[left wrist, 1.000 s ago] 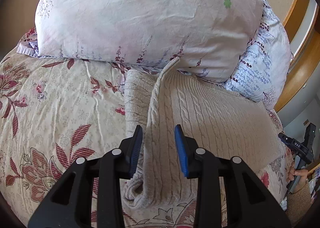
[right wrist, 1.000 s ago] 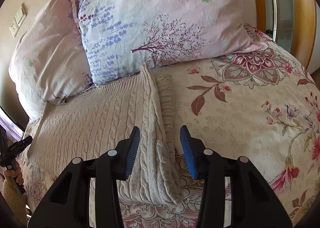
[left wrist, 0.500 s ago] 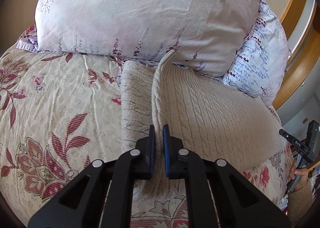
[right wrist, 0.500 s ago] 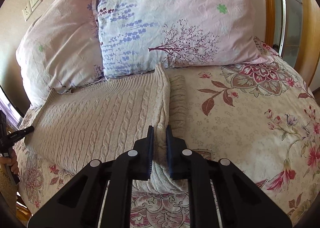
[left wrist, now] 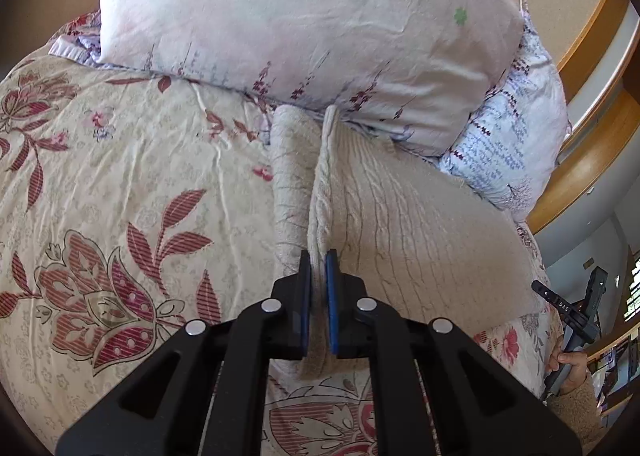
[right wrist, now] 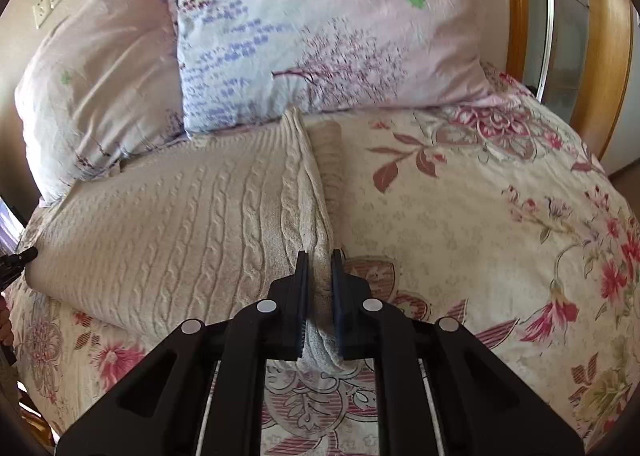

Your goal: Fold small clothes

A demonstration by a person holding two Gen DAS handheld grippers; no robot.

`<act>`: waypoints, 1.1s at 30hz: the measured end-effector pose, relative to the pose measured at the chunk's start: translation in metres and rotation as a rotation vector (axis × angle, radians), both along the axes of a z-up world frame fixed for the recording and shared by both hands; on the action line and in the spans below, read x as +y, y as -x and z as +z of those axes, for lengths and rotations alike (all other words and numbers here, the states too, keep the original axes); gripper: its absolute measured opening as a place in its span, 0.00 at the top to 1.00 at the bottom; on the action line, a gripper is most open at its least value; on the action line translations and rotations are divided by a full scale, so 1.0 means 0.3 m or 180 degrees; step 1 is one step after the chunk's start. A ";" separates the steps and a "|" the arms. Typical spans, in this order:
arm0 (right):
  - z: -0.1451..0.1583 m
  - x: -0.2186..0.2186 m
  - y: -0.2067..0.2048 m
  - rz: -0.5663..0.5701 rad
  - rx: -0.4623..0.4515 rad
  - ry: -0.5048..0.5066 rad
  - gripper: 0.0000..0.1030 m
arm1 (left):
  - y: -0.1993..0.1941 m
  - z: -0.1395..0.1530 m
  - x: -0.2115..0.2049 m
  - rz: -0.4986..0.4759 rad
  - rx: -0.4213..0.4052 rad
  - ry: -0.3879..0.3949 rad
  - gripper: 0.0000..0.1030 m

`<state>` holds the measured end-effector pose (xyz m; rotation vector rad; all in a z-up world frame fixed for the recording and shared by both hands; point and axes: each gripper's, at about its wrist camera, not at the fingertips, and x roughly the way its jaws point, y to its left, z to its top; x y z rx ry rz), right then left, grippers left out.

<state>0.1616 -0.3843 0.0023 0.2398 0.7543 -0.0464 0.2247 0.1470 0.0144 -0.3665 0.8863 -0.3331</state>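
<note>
A bed with a floral quilt [left wrist: 120, 184] and pillows [left wrist: 304, 24]; a cream sweater [right wrist: 168, 224] lies just below the pillows. The left gripper [left wrist: 319, 276] and right gripper [right wrist: 320, 276] each pinch a side edge — lift both evenly, keeping the knit taut; no containers visible.

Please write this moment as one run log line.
step: fold sweater | left tongs: shut on sweater edge | right tongs: shut on sweater edge | surface: floral bedspread | pillows: behind
</note>
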 end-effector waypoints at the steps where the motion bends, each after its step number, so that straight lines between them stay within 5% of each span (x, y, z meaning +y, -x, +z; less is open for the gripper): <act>1: 0.001 0.004 0.001 -0.0018 -0.0001 0.0015 0.89 | -0.006 -0.012 -0.005 0.0011 0.0019 -0.0028 0.93; 8: 0.004 0.026 0.026 -0.0131 0.0039 0.0084 0.89 | -0.005 -0.004 -0.061 -0.0027 -0.0083 -0.0389 0.91; 11: 0.008 0.035 0.019 -0.0120 0.0055 0.0169 0.89 | -0.007 0.004 -0.051 -0.0014 -0.0079 -0.0303 0.91; 13: 0.031 0.033 0.021 -0.0137 0.0008 0.0153 0.88 | 0.000 0.027 -0.035 0.0042 -0.0143 -0.0237 0.84; 16: 0.081 0.051 0.030 -0.0125 -0.0203 0.0225 0.65 | 0.029 0.085 -0.018 0.0129 -0.0386 -0.0210 0.66; 20: 0.115 0.109 0.003 0.0099 -0.0293 0.0316 0.63 | 0.039 0.142 -0.065 -0.0013 -0.0594 -0.0195 0.54; 33: 0.013 0.163 -0.059 0.0312 0.0109 0.0404 0.61 | -0.040 0.003 -0.216 -0.0303 -0.0163 -0.0542 0.51</act>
